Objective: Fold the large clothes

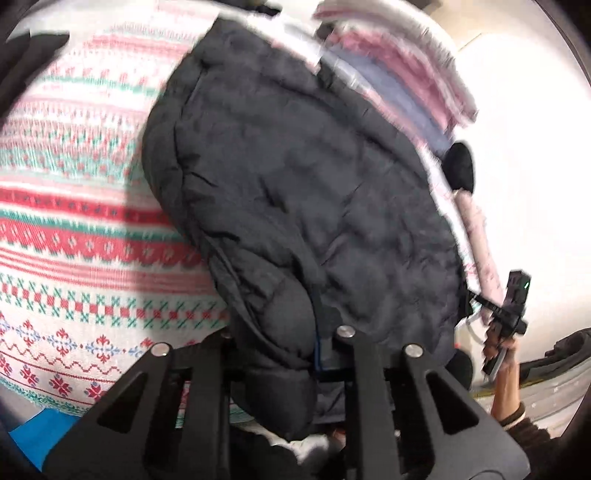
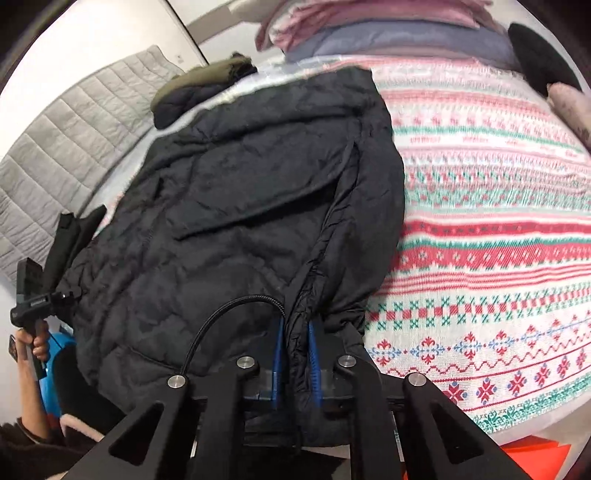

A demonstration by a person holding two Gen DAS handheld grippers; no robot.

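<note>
A black quilted puffer jacket (image 1: 306, 192) lies on a bed covered with a red, green and white patterned blanket (image 1: 74, 221). My left gripper (image 1: 291, 354) is shut on the jacket's near edge; the fabric bunches over the fingers and hides them. In the right wrist view the jacket (image 2: 229, 206) spreads ahead, and my right gripper (image 2: 295, 354) is shut on a fold of its near edge between blue pads (image 2: 314, 354). The right gripper also shows in the left wrist view (image 1: 506, 317), at the jacket's right side. The left gripper shows in the right wrist view (image 2: 33, 299), at the jacket's left side.
Folded pink and blue-grey clothes (image 2: 369, 29) are stacked at the far end of the bed. An olive-and-black garment (image 2: 199, 85) lies beyond the jacket. A grey quilted pad (image 2: 74, 129) lies at far left. A small black item (image 1: 460, 166) sits near the bed's edge.
</note>
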